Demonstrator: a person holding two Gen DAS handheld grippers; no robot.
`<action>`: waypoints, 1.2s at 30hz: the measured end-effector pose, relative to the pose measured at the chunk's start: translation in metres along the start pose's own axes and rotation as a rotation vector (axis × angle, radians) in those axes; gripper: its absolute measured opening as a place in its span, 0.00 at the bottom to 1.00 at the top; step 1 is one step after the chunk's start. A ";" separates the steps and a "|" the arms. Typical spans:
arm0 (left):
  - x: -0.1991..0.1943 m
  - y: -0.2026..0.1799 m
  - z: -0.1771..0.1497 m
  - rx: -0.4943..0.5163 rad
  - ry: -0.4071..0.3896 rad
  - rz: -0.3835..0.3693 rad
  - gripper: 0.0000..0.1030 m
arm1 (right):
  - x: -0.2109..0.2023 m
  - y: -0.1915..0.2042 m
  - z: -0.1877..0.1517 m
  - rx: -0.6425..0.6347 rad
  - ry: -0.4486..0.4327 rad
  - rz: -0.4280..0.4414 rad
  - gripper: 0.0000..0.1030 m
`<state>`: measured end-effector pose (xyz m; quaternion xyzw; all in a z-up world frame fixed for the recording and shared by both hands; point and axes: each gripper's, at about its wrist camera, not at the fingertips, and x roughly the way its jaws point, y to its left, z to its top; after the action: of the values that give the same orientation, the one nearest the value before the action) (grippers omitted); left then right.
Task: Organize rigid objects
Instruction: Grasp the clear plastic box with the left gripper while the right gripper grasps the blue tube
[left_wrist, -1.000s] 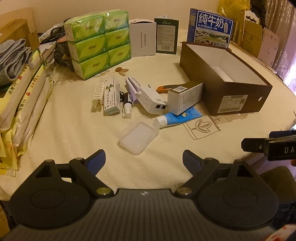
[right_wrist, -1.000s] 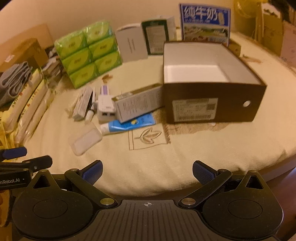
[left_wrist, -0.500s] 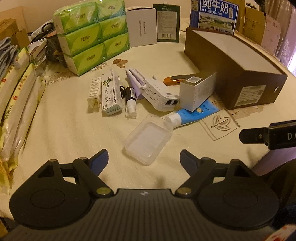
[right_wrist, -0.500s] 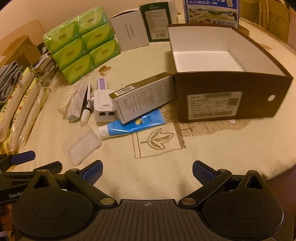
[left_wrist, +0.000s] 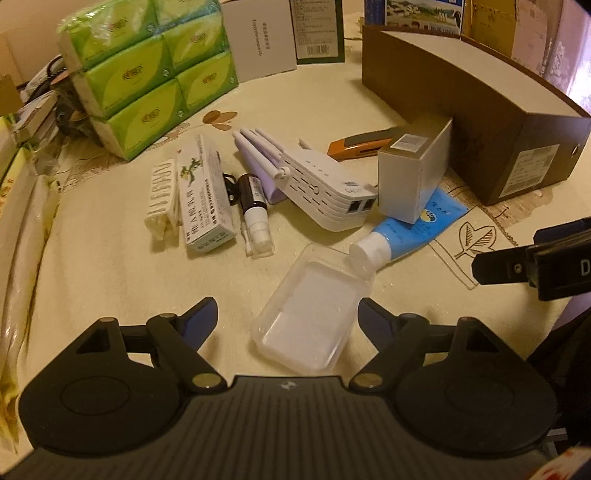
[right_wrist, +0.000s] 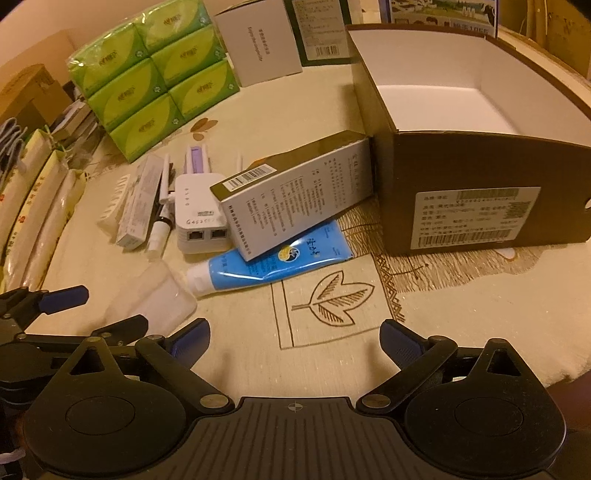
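A clear plastic case (left_wrist: 312, 312) lies on the cream tablecloth between the open fingers of my left gripper (left_wrist: 286, 314); it also shows in the right wrist view (right_wrist: 151, 299). Behind it lie a blue tube (left_wrist: 410, 230), a white router (left_wrist: 325, 188), a grey carton (left_wrist: 413, 177), a small spray bottle (left_wrist: 255, 218), a green-print carton (left_wrist: 205, 195) and an orange knife (left_wrist: 362, 146). An open brown shoebox (right_wrist: 461, 155) stands at the right. My right gripper (right_wrist: 295, 339) is open and empty over the leaf embroidery (right_wrist: 332, 301), just short of the blue tube (right_wrist: 269, 262).
Green tissue packs (left_wrist: 147, 70) and upright cartons (left_wrist: 258, 40) stand at the back. Long wrapped packets (left_wrist: 22, 236) line the left edge. The table's front edge runs just right of the shoebox (left_wrist: 517, 122). The left gripper's fingers (right_wrist: 59, 299) show at the right view's left.
Both grippers have moved forward and lower toward the pile. The clear case now sits between my left fingers. Both stay open.
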<state>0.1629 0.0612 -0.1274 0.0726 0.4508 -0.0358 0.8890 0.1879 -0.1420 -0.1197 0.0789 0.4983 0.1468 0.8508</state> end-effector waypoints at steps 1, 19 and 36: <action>0.003 0.001 0.001 0.005 0.004 -0.009 0.78 | 0.003 0.000 0.001 0.001 0.002 -0.001 0.93; 0.027 0.032 -0.002 -0.050 0.037 -0.069 0.51 | 0.041 0.029 0.019 0.063 0.006 0.002 0.90; 0.021 0.057 -0.003 -0.076 0.057 -0.118 0.51 | 0.069 0.040 0.037 0.211 0.025 -0.184 0.44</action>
<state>0.1803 0.1178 -0.1409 0.0132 0.4803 -0.0693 0.8743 0.2446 -0.0811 -0.1470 0.1202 0.5269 0.0159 0.8412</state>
